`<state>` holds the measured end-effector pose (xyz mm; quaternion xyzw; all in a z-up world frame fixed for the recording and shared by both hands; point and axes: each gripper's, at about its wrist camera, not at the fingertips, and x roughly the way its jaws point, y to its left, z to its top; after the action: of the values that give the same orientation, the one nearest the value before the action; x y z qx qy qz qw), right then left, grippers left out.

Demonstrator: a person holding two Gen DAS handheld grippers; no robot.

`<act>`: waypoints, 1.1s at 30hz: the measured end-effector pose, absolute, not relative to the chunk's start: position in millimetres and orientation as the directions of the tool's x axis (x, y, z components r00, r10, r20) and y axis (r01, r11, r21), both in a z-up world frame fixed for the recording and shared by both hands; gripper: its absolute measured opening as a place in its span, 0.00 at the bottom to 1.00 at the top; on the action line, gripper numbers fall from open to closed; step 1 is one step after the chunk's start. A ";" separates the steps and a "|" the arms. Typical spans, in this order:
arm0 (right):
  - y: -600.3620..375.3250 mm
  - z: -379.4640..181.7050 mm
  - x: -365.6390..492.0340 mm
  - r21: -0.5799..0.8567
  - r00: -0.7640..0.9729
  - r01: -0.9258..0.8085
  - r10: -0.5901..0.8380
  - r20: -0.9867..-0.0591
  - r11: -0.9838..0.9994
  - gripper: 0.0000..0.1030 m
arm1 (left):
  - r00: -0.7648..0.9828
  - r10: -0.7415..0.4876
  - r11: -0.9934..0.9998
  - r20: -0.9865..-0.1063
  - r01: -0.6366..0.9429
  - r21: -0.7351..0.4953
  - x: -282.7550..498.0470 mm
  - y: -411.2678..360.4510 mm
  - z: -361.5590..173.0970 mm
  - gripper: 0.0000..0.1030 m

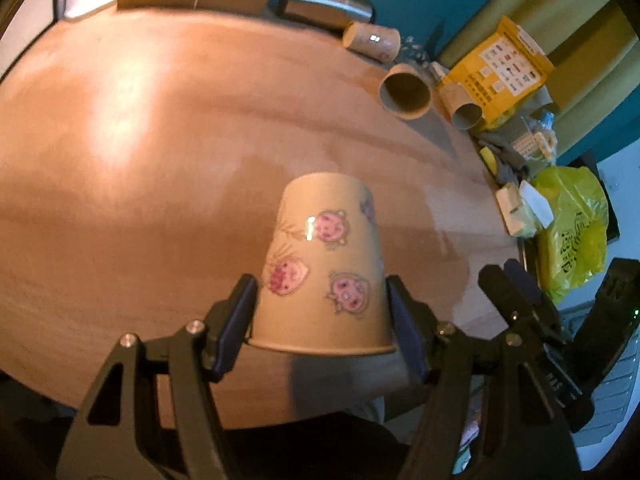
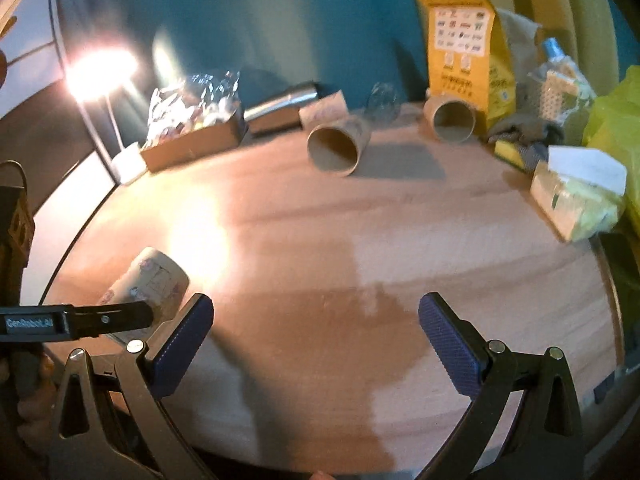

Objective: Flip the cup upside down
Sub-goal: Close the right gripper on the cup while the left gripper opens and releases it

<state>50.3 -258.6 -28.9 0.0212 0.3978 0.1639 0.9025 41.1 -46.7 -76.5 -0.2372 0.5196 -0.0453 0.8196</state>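
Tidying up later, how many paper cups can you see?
4: one cup upside down in the left hand-held gripper; three on their sides at the far edge, one beside the yellow bag. Others may be hidden.

At the far edge of my round wooden table (image 2: 320,216) two paper cups (image 2: 334,148) (image 2: 452,122) lie on their sides, a yellow printed bag (image 2: 466,40) behind them. A foil-filled cardboard box (image 2: 192,140) sits left; tissues (image 2: 576,196) and a yellow plastic bag (image 1: 572,228) right.

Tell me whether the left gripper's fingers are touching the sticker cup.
Touching. In the left wrist view both blue pads press against the sides of the upside-down cup, with no gap showing.
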 end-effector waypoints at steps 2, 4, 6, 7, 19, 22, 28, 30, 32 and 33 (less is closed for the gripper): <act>-256.6 -33.4 48.2 0.159 0.619 -0.287 0.310 -0.722 0.945 1.00 | 0.449 -0.317 0.878 -0.835 -0.195 -0.438 37.2 -45.1 -84.9 0.64; -255.8 -36.5 47.8 0.151 0.612 -0.296 0.308 -0.728 0.943 1.00 | 0.447 -0.321 0.869 -0.835 -0.211 -0.448 35.5 -42.4 -89.9 0.66; -255.0 -37.8 47.2 0.146 0.609 -0.305 0.311 -0.730 0.941 1.00 | 0.456 -0.321 0.864 -0.830 -0.217 -0.454 33.3 -41.1 -89.8 0.66; -254.4 -37.4 46.5 0.144 0.611 -0.309 0.312 -0.728 0.940 1.00 | 0.456 -0.320 0.864 -0.831 -0.220 -0.453 33.0 -39.8 -89.8 0.66; -245.9 -36.0 49.9 0.136 0.606 -0.314 0.308 -0.733 0.940 1.00 | 0.494 -0.336 0.861 -0.802 -0.183 -0.474 30.8 -30.4 -76.7 0.82; -240.7 -33.9 53.0 0.145 0.589 -0.323 0.318 -0.743 0.935 1.00 | 0.529 -0.321 0.867 -0.786 -0.171 -0.469 25.9 -17.4 -62.9 0.82; -209.4 -28.7 79.0 0.281 0.414 -0.427 0.462 -0.784 0.860 1.00 | 0.580 -0.233 0.899 -0.781 -0.177 -0.400 9.7 19.4 -54.2 0.82; -189.8 -29.6 92.0 0.278 0.341 -0.459 0.456 -0.822 0.844 1.00 | 0.580 -0.212 0.908 -0.787 -0.181 -0.378 5.8 30.6 -59.0 0.82; -169.9 -31.0 101.5 0.244 0.283 -0.491 0.418 -0.863 0.836 0.99 | 0.577 -0.198 0.910 -0.792 -0.193 -0.368 1.5 44.6 -65.6 0.82; -162.4 -32.3 104.6 0.230 0.264 -0.500 0.400 -0.878 0.835 0.99 | 0.577 -0.194 0.909 -0.793 -0.198 -0.366 -0.1 49.3 -68.2 0.82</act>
<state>104.6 -162.4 -32.3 -0.0469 0.5364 0.2835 0.7935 -0.1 49.3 -68.2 -0.2129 0.4598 0.0011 0.8621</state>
